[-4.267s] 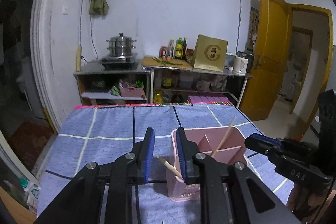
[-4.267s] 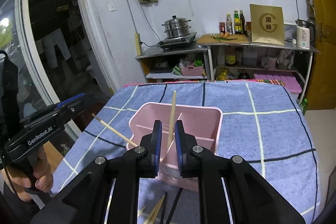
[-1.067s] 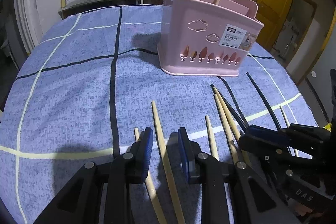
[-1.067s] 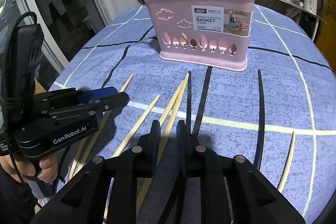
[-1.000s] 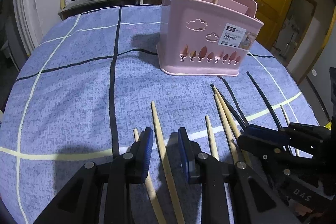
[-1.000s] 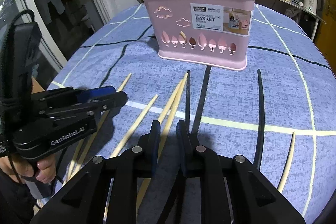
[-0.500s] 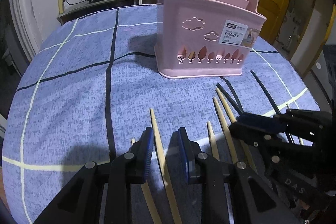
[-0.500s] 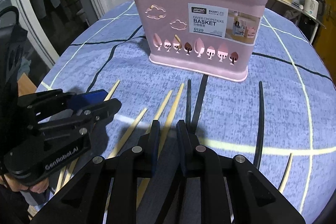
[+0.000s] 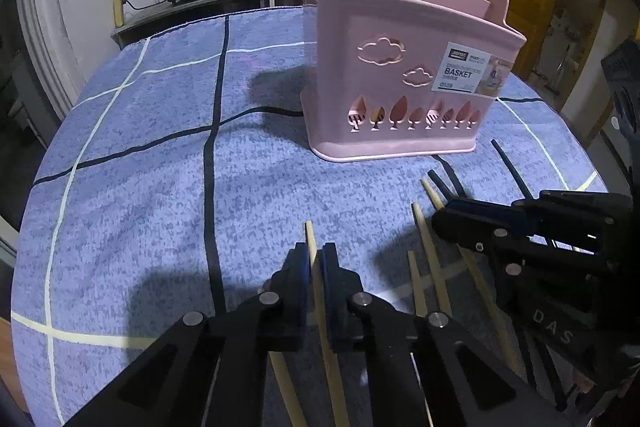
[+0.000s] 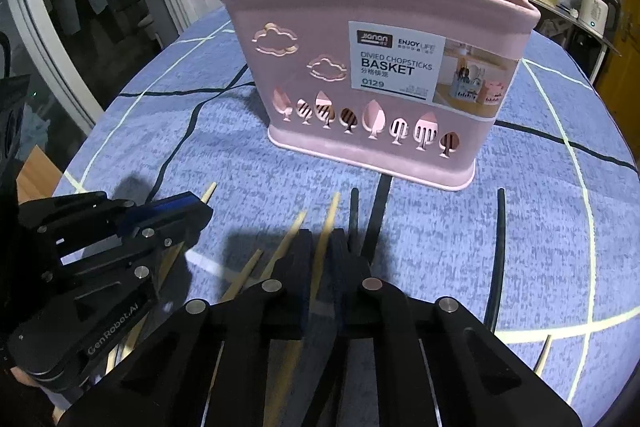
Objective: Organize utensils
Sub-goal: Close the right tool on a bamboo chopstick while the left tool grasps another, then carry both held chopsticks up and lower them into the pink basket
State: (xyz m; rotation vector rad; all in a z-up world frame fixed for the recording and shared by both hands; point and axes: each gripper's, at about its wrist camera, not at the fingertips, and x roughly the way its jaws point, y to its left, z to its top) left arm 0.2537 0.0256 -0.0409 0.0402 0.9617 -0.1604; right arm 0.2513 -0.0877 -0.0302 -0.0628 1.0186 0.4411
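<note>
Two tools were down among the loose sticks on the surface [image 9: 160,147], which was draped in a blue checked cloth. Its soft pile would likely keep thin sticks from rolling, but leaves little gap to get a pad under them.

Basket [image 10: 376,75]: pink plastic, upright, divided, standing beyond the scatter. Probably light and easy to nudge, so sticks should go in from above without pushing on the wall. Two pale chopsticks already leaned inside it, one at the left end, one nearer the middle.

Left tool [image 9: 316,259]: jaws had just been closing, now clenched on a pale chopstick [image 9: 310,235] near its far tip, the rest running back under the tool. Stick looked like bamboo or wood: light, stiff, slim, not fragile. Held so near one end, it would likely hang and swing once lifted; a hold nearer the middle would balance better, though the end grip suits dropping it tip-first.

Right tool [image 10: 320,247]: jaws likewise had just been closing, now pinched on another pale chopstick [image 10: 332,207], again close to the far end. Whether either stick had left the cloth, could not tell.

Remaining scatter: more pale sticks between the two tools, and black chopsticks [image 10: 498,247] to the right, just short of the basket. The black ones looked smoother, possibly slicker in the pads; their material could not be told.
</note>
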